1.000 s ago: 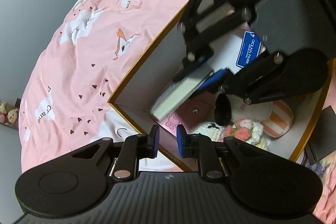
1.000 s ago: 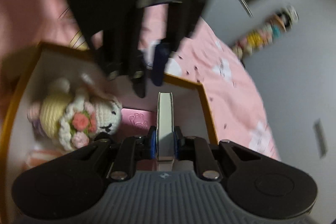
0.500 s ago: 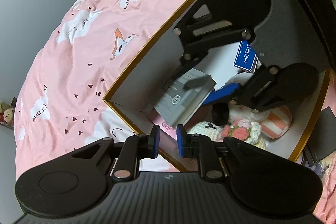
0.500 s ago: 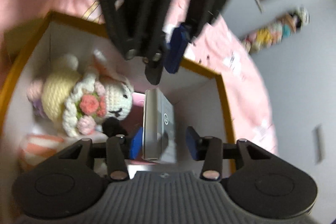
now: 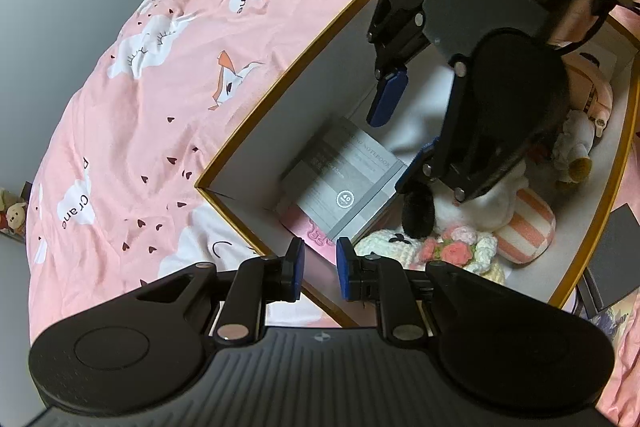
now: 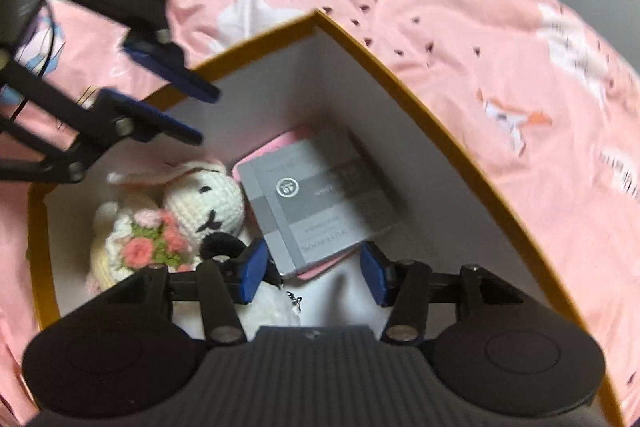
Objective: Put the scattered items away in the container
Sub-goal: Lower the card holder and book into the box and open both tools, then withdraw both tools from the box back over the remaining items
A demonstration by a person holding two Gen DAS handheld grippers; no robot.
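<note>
A grey notebook (image 6: 316, 203) lies flat on a pink pad (image 6: 264, 155) in the corner of the white box with a gold rim (image 6: 400, 75). My right gripper (image 6: 313, 273) hovers just above the notebook. Its jaws are opening, and the blue pads stand clear of the notebook's edges. From the left wrist view, the right gripper (image 5: 400, 135) hangs over the notebook (image 5: 340, 183) inside the box (image 5: 280, 83). My left gripper (image 5: 320, 269) stays shut and empty over the box's near corner.
A crochet bunny with flowers (image 6: 200, 203), a black fluffy piece (image 5: 418, 215) and a pink striped cushion (image 5: 524, 227) fill the box beside the notebook. Pink printed bedding (image 5: 140, 107) surrounds the box. A dark flat item (image 5: 616, 247) lies outside its right wall.
The right gripper opened and let go of the notebook, which dropped from upright to flat in the box corner. That gripper rolled and shifted sideways. The left gripper kept still.
</note>
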